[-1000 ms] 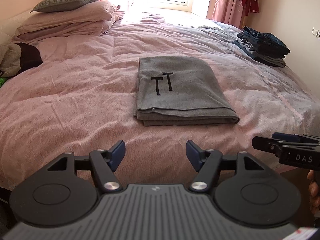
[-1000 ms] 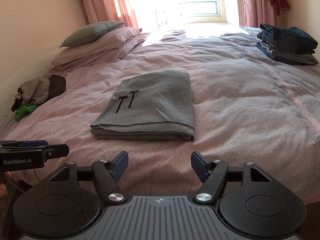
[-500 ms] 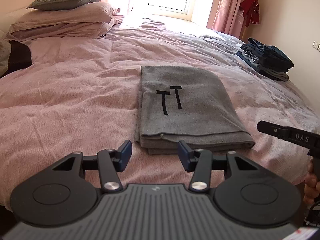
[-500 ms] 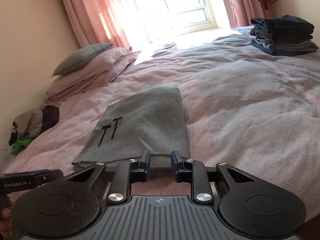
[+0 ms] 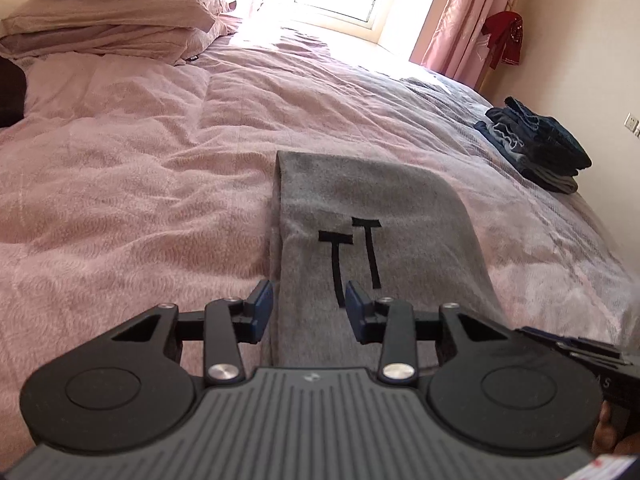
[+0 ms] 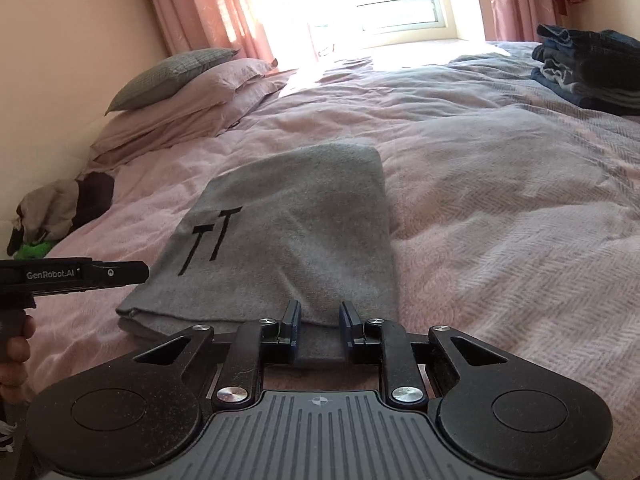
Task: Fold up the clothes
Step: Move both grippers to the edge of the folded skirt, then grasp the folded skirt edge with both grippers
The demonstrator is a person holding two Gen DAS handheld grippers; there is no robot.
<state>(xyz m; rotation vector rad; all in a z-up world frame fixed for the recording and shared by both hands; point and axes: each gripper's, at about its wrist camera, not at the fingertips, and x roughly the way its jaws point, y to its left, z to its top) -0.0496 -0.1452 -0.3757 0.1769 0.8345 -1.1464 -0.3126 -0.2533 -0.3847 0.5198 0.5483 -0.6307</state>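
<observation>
Bed (image 5: 120, 184), pink quilted cover, fills both views; all places below given relative to the grey folded garment (image 6: 288, 232) lying near the bed's near edge

Garment: flat rectangle, several layers, black "TT" mark on top. Looks like soft knit or fleece, light, limp, not slippery; judged likely to sag and slide open between layers if lifted by one corner only. Best hold: both near corners, pinching every layer together at the stacked hem

Pillows (image 6: 180, 92) well beyond the garment, toward the window, grey one on top of two pink. Stack of folded dark denim (image 5: 536, 144) far off to the garment's right. Loose crumpled clothes (image 6: 56, 208) far to its left, by the wall. No baskets or other containers in view

Left gripper (image 5: 309, 304): jaws apart, hovering over the garment's near left part, left finger just outside the side edge

Right gripper (image 6: 319, 320): jaws narrowed round the near hem at the right corner, cloth between the pads; whether it truly pinches — cannot tell
</observation>
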